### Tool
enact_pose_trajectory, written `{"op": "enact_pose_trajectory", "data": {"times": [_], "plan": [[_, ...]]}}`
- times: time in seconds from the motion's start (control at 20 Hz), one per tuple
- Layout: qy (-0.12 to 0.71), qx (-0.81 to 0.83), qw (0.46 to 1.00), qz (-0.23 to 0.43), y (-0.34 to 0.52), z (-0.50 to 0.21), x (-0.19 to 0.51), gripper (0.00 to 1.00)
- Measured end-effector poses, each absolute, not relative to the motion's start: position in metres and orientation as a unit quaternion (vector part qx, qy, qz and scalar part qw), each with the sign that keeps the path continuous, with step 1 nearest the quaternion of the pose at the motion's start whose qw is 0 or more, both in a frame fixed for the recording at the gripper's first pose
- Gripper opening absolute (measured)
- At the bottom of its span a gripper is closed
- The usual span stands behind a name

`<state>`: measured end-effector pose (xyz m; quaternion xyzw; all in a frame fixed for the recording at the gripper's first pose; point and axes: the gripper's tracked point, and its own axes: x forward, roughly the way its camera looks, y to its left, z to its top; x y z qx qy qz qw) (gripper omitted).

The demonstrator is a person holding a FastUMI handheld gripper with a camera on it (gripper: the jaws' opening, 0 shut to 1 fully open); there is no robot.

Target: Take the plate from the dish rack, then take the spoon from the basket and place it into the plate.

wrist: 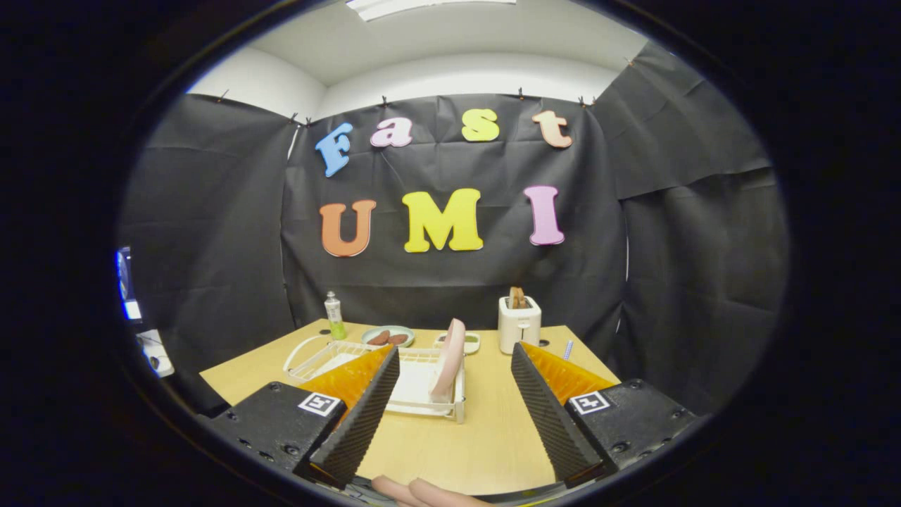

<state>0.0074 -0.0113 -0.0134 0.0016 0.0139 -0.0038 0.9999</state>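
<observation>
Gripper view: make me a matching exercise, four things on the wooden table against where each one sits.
Things:
1. pink plate
2. white toaster
3. clear bottle with green liquid
4. hand-held gripper

Places:
A. far left part of the table, by the black cloth
B. upright in the white wire dish rack
C. open, fingers either side of the rack's near end
D. beyond the right finger, bread sticking out

Pairs: 1-B, 2-D, 3-A, 4-C
</observation>
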Motion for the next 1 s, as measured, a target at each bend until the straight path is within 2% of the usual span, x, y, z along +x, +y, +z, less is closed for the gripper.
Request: {"op": "enact_pose_trajectory", "data": {"times": [0.5,1.0], "plan": [[0.060,0.020,0.998,-0.018,-0.025,-0.023,0.050,1.00],[0.212,-0.030,0.976,-0.036,-0.026,-0.017,0.167,1.00]]}}
